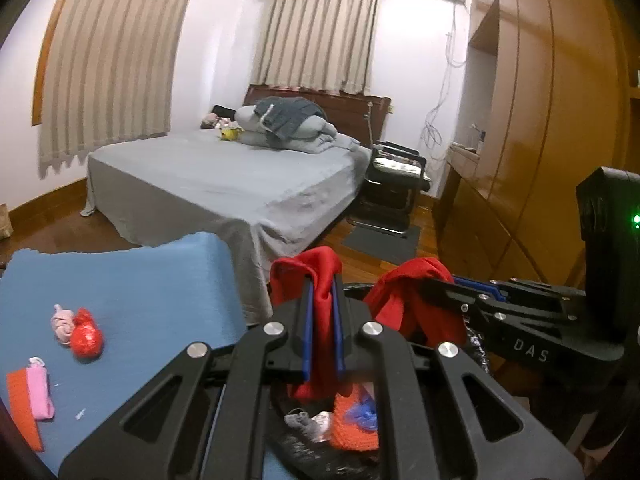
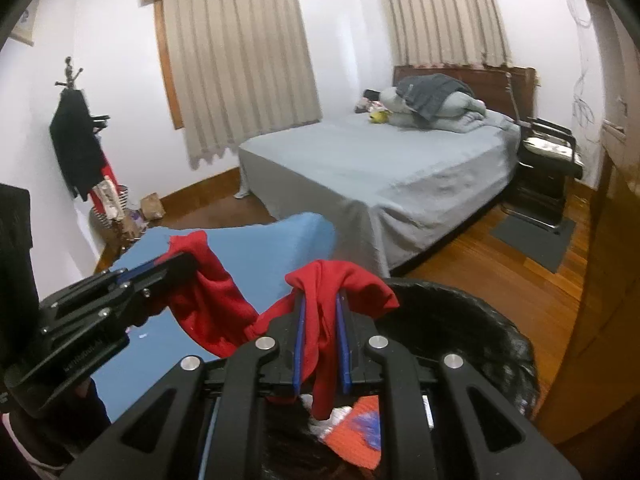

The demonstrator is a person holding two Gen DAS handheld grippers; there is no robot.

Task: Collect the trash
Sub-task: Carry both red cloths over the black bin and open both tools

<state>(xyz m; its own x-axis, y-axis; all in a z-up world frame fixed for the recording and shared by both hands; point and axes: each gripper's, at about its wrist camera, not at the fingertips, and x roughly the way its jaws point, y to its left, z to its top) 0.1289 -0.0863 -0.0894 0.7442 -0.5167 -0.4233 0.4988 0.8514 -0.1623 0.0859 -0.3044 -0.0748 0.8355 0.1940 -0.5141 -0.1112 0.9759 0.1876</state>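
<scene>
Left gripper [image 1: 322, 280]: closed on a bunched fold of red cloth [image 1: 400, 304], blue pads pressed flat against it. Right gripper [image 2: 322, 296]: likewise closed on a second fold of the same cloth, just beside the left. Strung between both claws, sagging in the middle, suspended above the open mouth of the black bag [image 2: 460, 312]; orange knitted piece [image 1: 354, 424] and small scraps already inside. Judged soft, light and limp: no stiffness to rely on, likely to drape, swing and catch on the bag rim. Slip risk low, given the thick folds between the pads. Grip at bunched folds, not at a single loose edge. For release, centre over the bag mouth first, then open both claws together. Further trash on the blue table top [image 1: 140, 288]: red crumpled ball [image 1: 86, 338], pink wad [image 1: 62, 322], orange-and-pink strip [image 1: 28, 396]. All apparently light and crushable; pinch across the middle of each.
</scene>
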